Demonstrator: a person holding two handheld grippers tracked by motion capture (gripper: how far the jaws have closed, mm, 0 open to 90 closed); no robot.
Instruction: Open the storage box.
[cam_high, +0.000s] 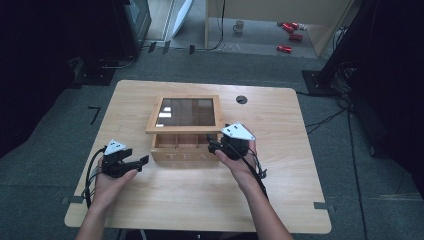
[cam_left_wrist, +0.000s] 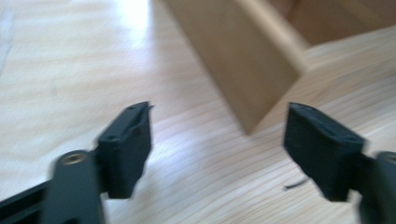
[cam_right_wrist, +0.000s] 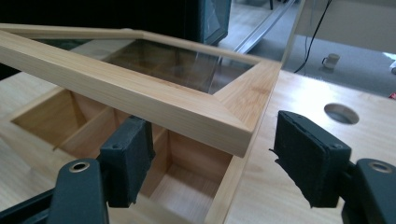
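The half-raised lid (cam_high: 184, 114) overhangs the tea box (cam_high: 180, 148); bare table (cam_high: 165, 192) lies around it.

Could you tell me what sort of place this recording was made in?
Probably a lab or recording room: a lone wooden table on grey carpet, cables trailing across the floor, dark stands at the sides, and a wooden tea box as prop.

Left gripper (cam_high: 142, 161) low, jaws wide apart, gripping nothing; right gripper (cam_high: 212, 143) raised higher, jaws parted, both forearms reaching forward
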